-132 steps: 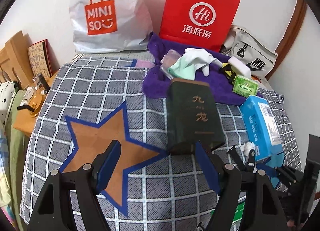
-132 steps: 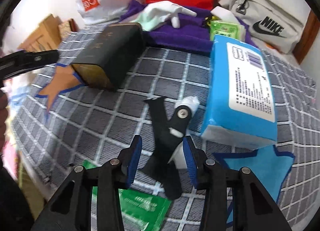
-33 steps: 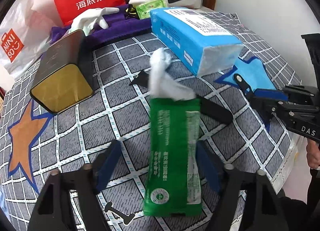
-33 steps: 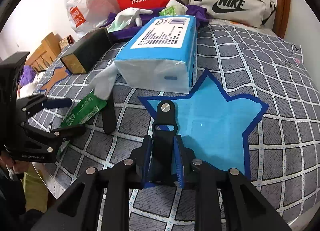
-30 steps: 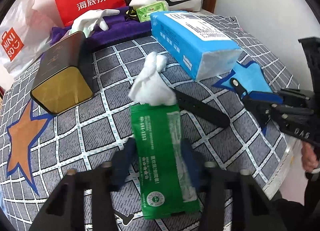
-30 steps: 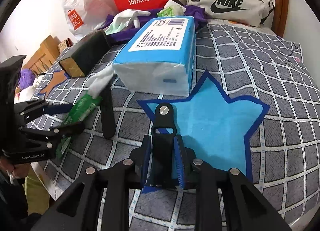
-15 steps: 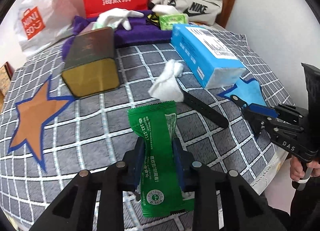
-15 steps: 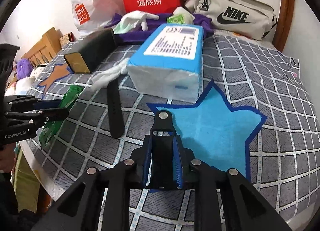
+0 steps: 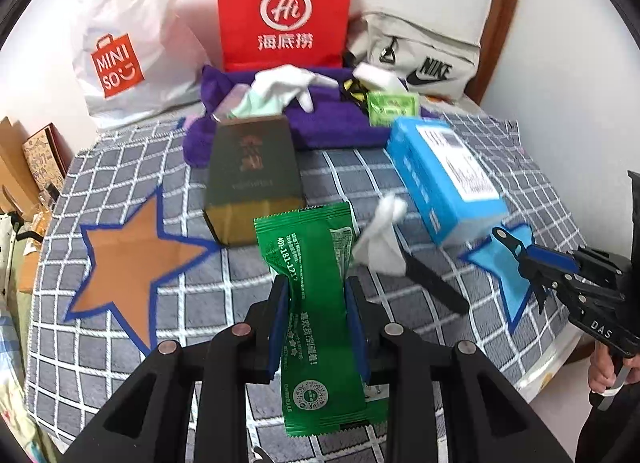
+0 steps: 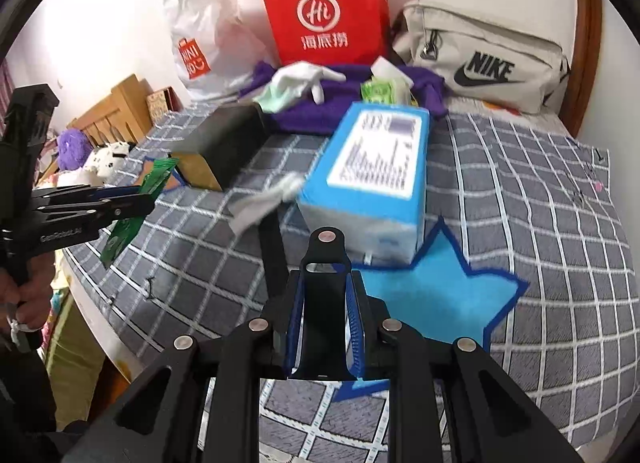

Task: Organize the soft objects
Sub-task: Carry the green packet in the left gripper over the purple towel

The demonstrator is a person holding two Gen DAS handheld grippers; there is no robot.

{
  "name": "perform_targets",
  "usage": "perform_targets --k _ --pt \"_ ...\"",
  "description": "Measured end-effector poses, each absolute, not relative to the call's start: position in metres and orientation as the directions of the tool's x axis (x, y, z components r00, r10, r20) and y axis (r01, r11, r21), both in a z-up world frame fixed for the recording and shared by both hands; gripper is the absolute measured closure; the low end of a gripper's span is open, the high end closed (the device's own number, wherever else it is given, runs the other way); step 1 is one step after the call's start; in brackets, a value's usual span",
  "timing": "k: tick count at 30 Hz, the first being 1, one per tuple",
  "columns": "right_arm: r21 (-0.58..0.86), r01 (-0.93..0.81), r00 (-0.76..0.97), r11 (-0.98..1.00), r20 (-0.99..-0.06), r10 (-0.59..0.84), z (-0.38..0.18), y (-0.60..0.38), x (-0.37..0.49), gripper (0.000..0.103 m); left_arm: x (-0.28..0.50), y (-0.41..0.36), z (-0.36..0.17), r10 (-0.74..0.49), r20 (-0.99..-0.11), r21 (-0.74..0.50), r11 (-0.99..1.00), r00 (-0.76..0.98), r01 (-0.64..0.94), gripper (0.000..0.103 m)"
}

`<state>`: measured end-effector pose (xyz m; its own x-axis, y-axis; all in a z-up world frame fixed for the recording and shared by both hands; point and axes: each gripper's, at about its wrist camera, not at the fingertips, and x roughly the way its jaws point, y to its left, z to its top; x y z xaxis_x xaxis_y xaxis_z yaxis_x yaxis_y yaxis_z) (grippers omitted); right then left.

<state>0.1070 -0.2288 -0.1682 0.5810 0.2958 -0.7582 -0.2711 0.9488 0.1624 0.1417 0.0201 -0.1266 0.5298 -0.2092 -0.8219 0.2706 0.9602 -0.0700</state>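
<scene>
My left gripper (image 9: 318, 303) is shut on a green wet-wipe packet (image 9: 316, 303) and holds it above the checked bedspread; it shows in the right wrist view (image 10: 136, 199) too. My right gripper (image 10: 323, 311) is shut on a black strap piece (image 10: 323, 303), held over the blue star (image 10: 432, 295). The blue star (image 9: 500, 263) lies at the right. An orange star (image 9: 132, 259) lies at the left. A white crumpled tissue (image 9: 380, 243) rests on another black strap (image 9: 432, 283). A blue tissue pack (image 9: 444, 179) and a dark box (image 9: 252, 175) lie between the stars.
A purple towel (image 9: 320, 119) at the back holds white gloves (image 9: 288, 83) and a small green packet (image 9: 392, 107). Behind stand a red paper bag (image 9: 284, 11), a white Miniso bag (image 9: 124, 47) and a Nike bag (image 9: 424, 59). The bed edge runs along the near side.
My left gripper has closed on the green packet and lifted it off the bedspread. The right gripper has kept hold of the black strap piece and risen over the blue star.
</scene>
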Motion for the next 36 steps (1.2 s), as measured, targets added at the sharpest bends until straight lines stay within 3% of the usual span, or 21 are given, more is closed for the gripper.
perform_targets --k 18,36 --pt "0.175 -0.283 0.617 0.943 -0.719 0.319 -0.129 -0.238 0.19 0.082 0.21 0.033 -0.089 -0.163 -0.781 -0.076 0.983 0.603 0.167 0.076" --pt "0.208 -0.327 0.621 0.922 -0.688 0.375 -0.117 -0.221 0.299 0.082 0.293 0.038 -0.091 -0.131 -0.793 -0.071 0.99 0.595 0.125 0.076"
